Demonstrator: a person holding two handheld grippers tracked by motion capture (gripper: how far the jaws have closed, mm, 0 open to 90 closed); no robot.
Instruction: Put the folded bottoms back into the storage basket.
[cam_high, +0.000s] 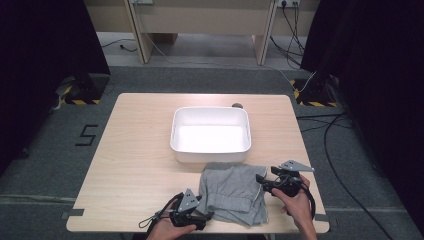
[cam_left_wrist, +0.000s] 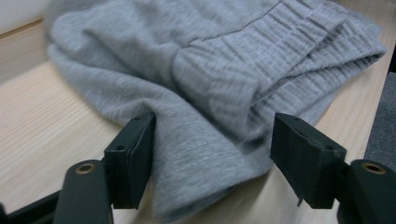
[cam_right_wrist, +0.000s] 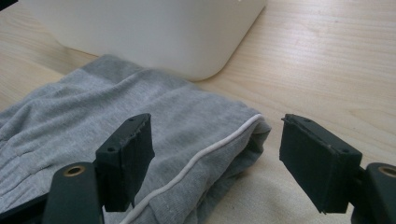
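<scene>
Grey garment (cam_high: 232, 192) lay crumpled before the white tub (cam_high: 210, 134).
Ribbed waistband, perhaps shorts; left gripper (cam_left_wrist: 212, 154) and right gripper (cam_right_wrist: 215, 158) gaped at its edges.

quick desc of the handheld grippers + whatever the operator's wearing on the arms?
Both grippers are black: the left gripper and right gripper each carry a grey three-cornered plate on top and trail a black cable. Up close, the jaws are blocky black pads on rounded arms with brass-coloured ringed holes. The left hand and right hand are bare; no sleeves visible on the forearms.
</scene>
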